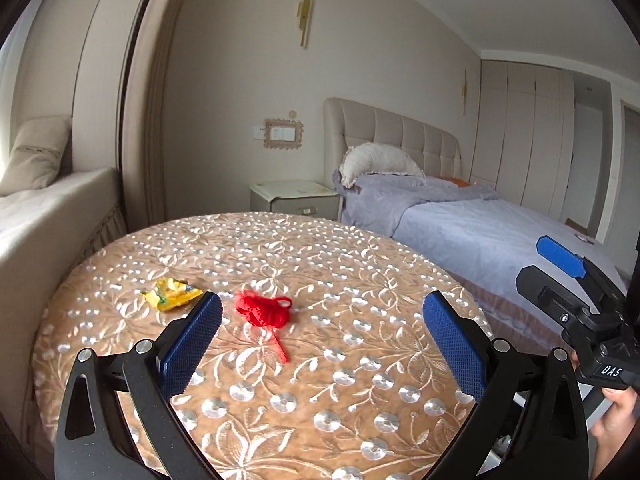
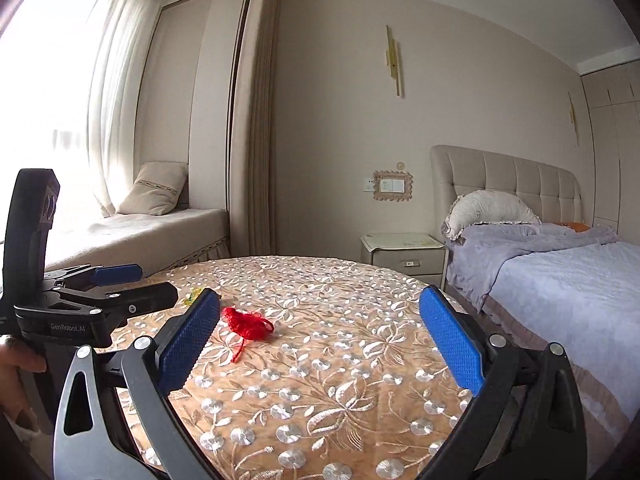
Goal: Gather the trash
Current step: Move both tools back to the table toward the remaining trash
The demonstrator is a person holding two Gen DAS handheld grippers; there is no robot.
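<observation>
Both my left gripper [image 1: 322, 316] and right gripper [image 2: 320, 312] gape wide, empty; table [image 1: 360, 248] holds two scraps: one red string tangle [image 1: 264, 312], one yellow wrapper [image 1: 172, 294] left.

Left gripper [image 1: 322, 308] and right gripper [image 2: 320, 304] both hover above the table, jaws spread wide, empty.
</observation>
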